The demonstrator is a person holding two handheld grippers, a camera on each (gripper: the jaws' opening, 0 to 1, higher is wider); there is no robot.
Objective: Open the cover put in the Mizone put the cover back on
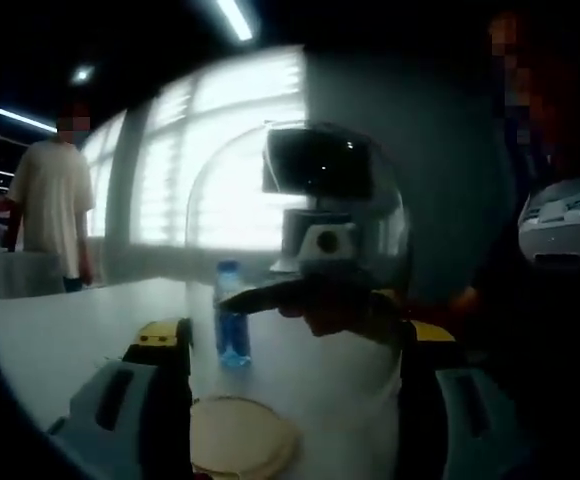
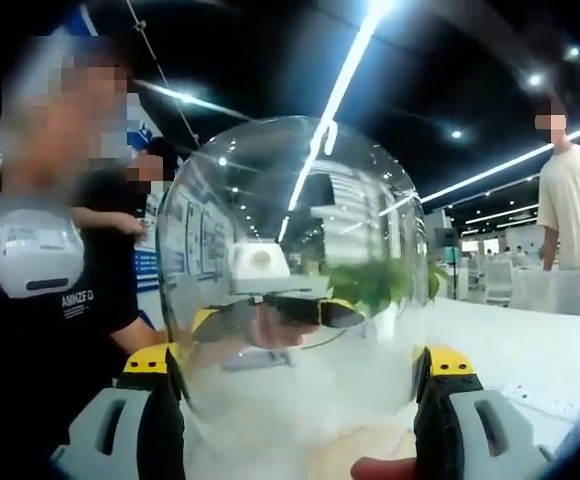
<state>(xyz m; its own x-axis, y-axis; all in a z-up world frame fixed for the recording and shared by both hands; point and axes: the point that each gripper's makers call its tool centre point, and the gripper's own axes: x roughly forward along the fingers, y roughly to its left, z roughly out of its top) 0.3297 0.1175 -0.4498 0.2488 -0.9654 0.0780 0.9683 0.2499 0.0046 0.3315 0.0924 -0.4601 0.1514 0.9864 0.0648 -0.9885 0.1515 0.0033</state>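
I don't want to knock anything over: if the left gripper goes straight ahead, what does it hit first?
Probably the bottle, standing on the table just ahead between its jaw lines. The glass cover overlaps it in the left gripper view, so which is nearer is unclear.

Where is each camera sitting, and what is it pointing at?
Left gripper view: rides on the left hand-held gripper, facing across the white table at the blue bottle, the round wooden base and the clear dome cover; its two jaws show.
Right gripper view: rides on the right hand-held gripper, looking straight into the clear dome cover between its jaws.
Both share the dome cover and table.
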